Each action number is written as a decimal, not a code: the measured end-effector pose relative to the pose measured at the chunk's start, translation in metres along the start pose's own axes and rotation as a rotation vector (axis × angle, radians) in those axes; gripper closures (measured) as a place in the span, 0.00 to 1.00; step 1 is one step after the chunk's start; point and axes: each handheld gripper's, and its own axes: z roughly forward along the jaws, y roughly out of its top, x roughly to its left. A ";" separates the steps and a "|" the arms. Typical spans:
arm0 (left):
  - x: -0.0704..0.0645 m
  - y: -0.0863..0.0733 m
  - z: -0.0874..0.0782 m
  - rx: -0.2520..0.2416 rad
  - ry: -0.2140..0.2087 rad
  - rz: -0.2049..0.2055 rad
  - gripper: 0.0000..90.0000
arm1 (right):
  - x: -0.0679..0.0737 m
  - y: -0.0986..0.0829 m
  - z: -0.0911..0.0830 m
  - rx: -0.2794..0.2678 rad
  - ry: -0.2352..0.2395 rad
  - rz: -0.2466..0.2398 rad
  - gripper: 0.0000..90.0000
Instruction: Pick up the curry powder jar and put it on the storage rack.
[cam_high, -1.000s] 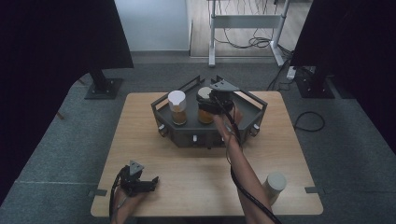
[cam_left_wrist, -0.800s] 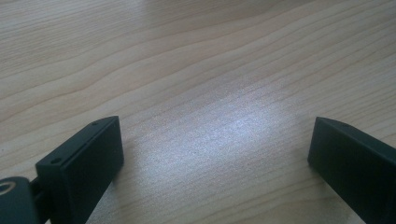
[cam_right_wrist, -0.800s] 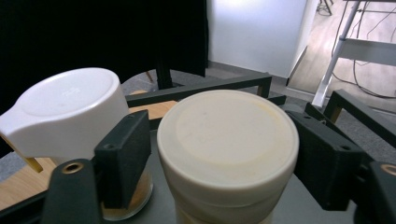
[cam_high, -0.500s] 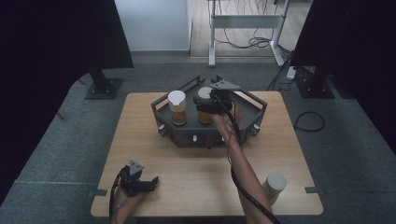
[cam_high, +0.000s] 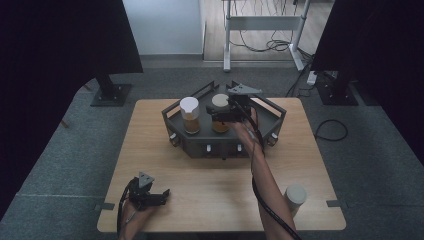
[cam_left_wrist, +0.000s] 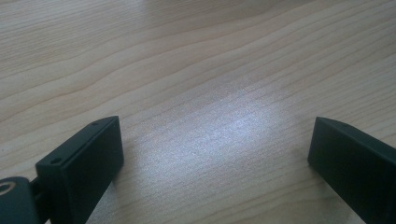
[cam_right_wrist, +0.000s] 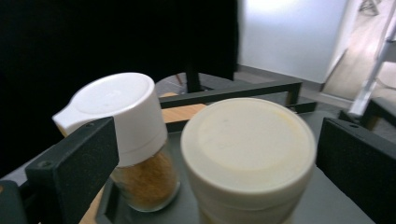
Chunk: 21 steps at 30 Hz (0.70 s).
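Left gripper (cam_high: 161, 194): rests on the table (cam_high: 215, 185) near its front left corner, jaws wide apart, holding nothing.
White-capped jar (cam_high: 190, 115): in the rack (cam_high: 176, 121), just left of the cream-lidded jar (cam_high: 219, 113).
Right gripper (cam_high: 220, 113): forearm stretched forward over the rack, jaws spread either side of the cream-lidded jar, not gripping.
Grey cup (cam_high: 295, 198): front right, well apart.

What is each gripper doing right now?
Left gripper: open, holding nothing.
Right gripper: open around the cream-lidded jar, not gripping it.
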 end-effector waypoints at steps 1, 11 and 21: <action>0.000 0.000 0.000 0.000 0.000 0.000 0.03 | 0.001 -0.001 -0.001 -0.003 -0.008 -0.003 0.00; 0.000 0.000 0.000 0.000 0.000 0.000 0.03 | 0.003 -0.013 -0.009 -0.072 -0.061 0.051 0.00; 0.000 0.000 0.000 0.000 0.000 -0.001 0.03 | 0.013 -0.018 -0.026 -0.089 -0.082 0.010 0.00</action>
